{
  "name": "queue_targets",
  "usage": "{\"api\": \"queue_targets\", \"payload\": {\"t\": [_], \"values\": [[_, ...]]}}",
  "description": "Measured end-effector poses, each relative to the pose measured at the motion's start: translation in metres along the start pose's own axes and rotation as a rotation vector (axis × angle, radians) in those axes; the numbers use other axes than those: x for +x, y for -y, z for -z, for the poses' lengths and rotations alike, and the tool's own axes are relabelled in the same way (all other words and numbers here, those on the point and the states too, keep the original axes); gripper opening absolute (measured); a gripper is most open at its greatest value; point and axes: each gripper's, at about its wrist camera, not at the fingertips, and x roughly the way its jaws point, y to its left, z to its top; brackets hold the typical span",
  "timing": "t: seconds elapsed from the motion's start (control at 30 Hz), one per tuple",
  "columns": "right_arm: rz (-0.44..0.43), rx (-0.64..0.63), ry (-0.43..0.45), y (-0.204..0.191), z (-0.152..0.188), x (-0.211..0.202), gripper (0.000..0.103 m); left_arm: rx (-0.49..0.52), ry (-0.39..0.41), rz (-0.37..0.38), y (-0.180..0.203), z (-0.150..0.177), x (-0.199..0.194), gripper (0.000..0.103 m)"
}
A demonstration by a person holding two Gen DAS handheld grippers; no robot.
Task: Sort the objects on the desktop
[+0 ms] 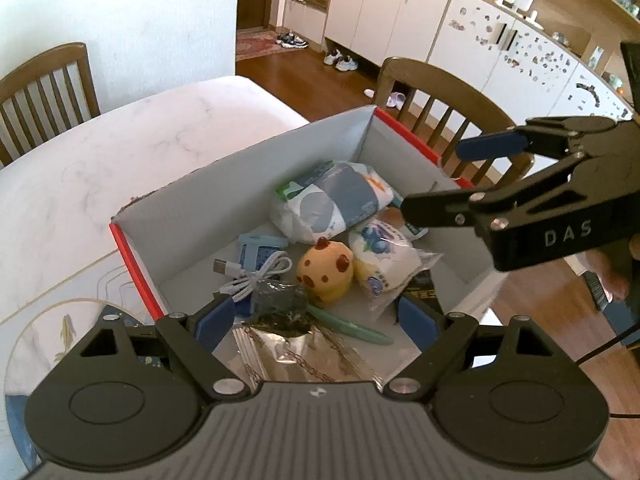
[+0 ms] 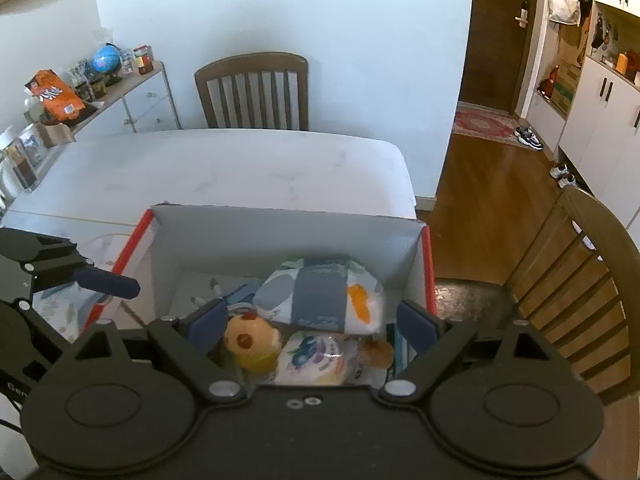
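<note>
Black left gripper (image 1: pixel 316 322) and right gripper (image 2: pixel 314 322) tilt down over the box (image 1: pixel 240 184), fingers apart, empty.

Soft even daylight, bluish cast, strong fisheye bending at edges, slight blur.

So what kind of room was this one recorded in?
Most likely a home dining area: a marble-look table with wooden chairs around it, white cabinets along the wall, and shoes on the floor by an entry door.
</note>
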Motion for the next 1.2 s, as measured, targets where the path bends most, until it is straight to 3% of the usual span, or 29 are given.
{"api": "queue_targets", "payload": {"t": [0.67, 0.87, 1.2], "values": [[-0.06, 0.034, 0.118, -0.031, 0.043, -0.047, 0.092, -0.021, 0.075, -0.039, 0.0, 0.03, -0.04, 0.09], [-0.066, 0.051, 0.153, -0.037, 0.049, -0.057, 0.093, -0.031, 0.119, -0.076, -0.006, 0.041, -0.056, 0.1], [-0.07, 0.056, 0.15, -0.052, 0.062, -0.057, 0.093, -0.071, 0.136, -0.09, -0.021, 0.065, -0.07, 0.102]]}}
